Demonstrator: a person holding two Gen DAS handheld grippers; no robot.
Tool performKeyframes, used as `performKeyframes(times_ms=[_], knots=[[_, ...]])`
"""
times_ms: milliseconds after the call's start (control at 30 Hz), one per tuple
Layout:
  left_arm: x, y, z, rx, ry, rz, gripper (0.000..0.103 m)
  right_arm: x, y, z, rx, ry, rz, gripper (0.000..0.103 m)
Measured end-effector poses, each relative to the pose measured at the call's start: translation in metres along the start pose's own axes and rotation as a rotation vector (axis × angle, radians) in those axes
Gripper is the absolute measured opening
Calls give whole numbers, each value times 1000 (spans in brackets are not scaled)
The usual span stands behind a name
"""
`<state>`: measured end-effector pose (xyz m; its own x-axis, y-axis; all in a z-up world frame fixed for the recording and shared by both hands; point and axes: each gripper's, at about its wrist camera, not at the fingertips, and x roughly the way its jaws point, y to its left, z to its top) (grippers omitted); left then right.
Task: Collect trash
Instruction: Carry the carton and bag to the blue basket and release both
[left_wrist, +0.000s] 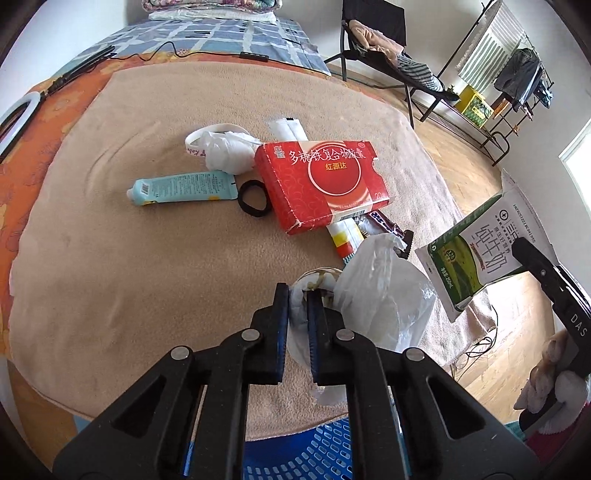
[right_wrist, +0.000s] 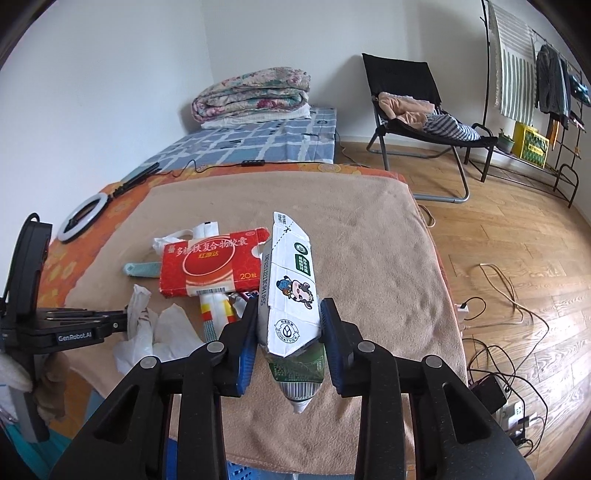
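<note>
We see left gripper (left_wrist: 298, 295) clenched on crumpled white plastic bag (left_wrist: 384, 295), bag bunched between jaws above near edge of tan blanket (left_wrist: 147, 280). Right gripper (right_wrist: 288, 314) grasps flattened milk carton (right_wrist: 291, 291) by its sides, carton upright, raised off blanket; same carton (left_wrist: 476, 254) shows at right in left view. Red medicine box (left_wrist: 321, 184) lies mid-blanket atop wrappers; teal tube (left_wrist: 181, 187), black hair tie (left_wrist: 254, 199), white wad (left_wrist: 229, 151) beside it. Blue basket (left_wrist: 325, 454) sits below near edge.
</note>
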<state>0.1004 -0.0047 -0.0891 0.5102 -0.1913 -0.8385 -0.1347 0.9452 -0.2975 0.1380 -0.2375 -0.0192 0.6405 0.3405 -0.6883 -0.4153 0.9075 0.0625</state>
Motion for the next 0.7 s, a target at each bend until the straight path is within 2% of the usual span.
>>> performKeyframes(times_ms=[367, 700], knots=[[-44, 23, -25, 21, -32, 14, 8, -26, 21, -11, 6, -2, 79, 30], [-67, 33, -74, 102, -34, 57, 8, -52, 56, -43, -8, 35, 188, 30]])
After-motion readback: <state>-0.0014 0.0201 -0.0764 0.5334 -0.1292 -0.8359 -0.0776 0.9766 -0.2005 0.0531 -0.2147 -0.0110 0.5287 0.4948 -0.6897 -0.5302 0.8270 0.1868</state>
